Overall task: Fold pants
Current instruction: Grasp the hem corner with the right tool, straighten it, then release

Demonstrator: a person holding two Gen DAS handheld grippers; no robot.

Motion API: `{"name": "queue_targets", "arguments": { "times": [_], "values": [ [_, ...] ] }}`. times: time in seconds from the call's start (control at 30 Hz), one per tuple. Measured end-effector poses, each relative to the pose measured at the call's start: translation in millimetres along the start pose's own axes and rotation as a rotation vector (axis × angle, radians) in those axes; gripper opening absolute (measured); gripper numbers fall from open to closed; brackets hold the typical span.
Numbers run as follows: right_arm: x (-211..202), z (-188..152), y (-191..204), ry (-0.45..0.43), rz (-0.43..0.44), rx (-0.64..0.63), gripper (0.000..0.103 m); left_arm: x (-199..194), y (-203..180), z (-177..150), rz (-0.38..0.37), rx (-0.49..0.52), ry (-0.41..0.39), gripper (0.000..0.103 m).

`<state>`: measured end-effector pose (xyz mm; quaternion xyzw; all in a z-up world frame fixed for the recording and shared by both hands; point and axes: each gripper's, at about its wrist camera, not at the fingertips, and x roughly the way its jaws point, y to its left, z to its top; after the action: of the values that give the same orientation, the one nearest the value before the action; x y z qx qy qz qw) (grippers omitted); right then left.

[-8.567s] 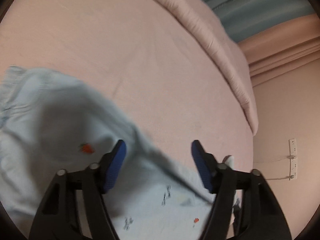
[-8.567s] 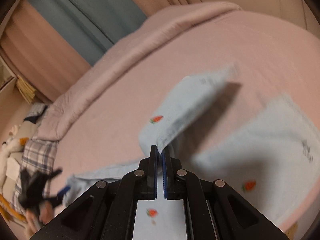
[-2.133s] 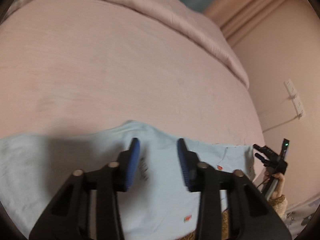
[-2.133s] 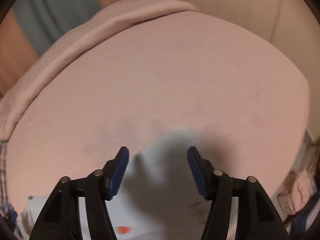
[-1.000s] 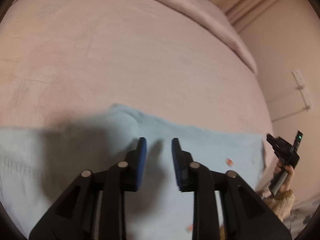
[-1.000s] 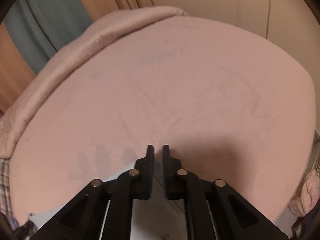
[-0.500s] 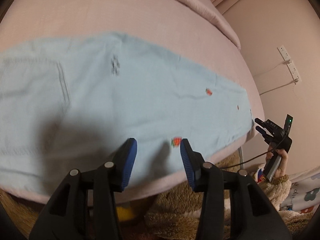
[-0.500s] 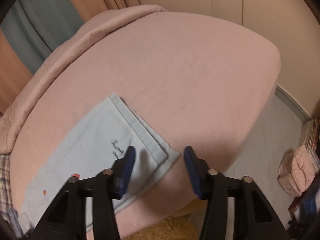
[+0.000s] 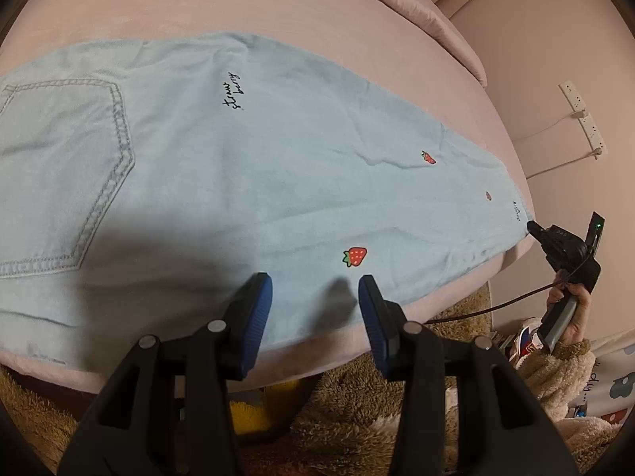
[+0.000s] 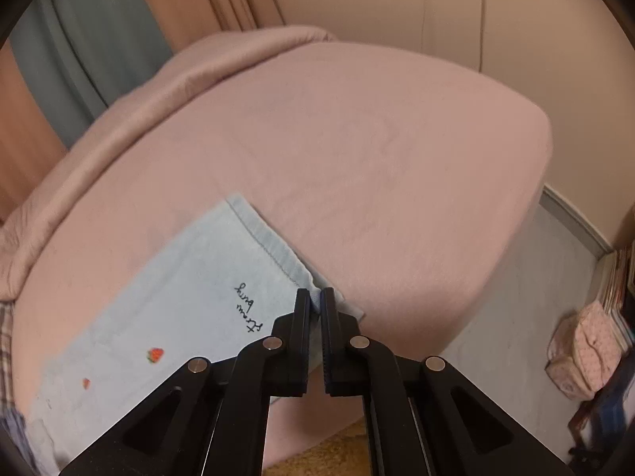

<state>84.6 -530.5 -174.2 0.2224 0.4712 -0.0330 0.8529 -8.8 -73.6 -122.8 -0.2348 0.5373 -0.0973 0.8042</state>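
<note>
My right tongs (image 10: 315, 297) have just snapped closed and now pinch the hem corner of the pants (image 9: 246, 166), which lie flat, folded lengthwise, along the near edge of the bed (image 9: 278, 4). My left tongs (image 9: 313, 297) have just spread and hover empty over the near edge mid-leg. I judge the crosswise fold comes next.

I am showing black plastic frames on my left gripper (image 9: 314, 306) and my right gripper (image 10: 315, 302), each built of triangular cut-outs and joined by round silver rivets. My fingers (image 9: 254, 317) are wearing ribbed blue pads. In the left wrist view, my right gripper (image 9: 565, 246) is carrying a small green light and trailing a thin black cable (image 9: 488, 311). My sleeve (image 9: 553, 377) is looking like fluffy tan fleece, perhaps a robe.
</note>
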Motion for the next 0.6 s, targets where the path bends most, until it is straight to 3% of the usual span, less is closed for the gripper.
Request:
{"name": "queue_targets", "arguments": {
  "times": [0.23, 0.47, 0.57, 0.6],
  "values": [
    [33.9, -17.8, -12.7, 0.066, -0.034, 0.019, 0.003, 0.8, -6.7, 3.4, 0.018, -0.006, 0.013, 0.043],
    [22.8, -18.1, -19.7, 0.053, -0.001, 0.055, 0.005, -10.5, -25.9, 11.0, 0.048, 0.039, -0.035, 0.046],
    [11.6, -20.2, -27.2, 0.036, 0.003, 0.092, 0.030, -14.1, -31.1, 14.1, 0.080, 0.060, -0.065, 0.059],
    [5.9, -21.4, -31.5, 0.017, -0.002, 0.114, 0.043, -14.5, -32.0, 14.9, 0.083, 0.066, -0.073, 0.062]
  ]
}}
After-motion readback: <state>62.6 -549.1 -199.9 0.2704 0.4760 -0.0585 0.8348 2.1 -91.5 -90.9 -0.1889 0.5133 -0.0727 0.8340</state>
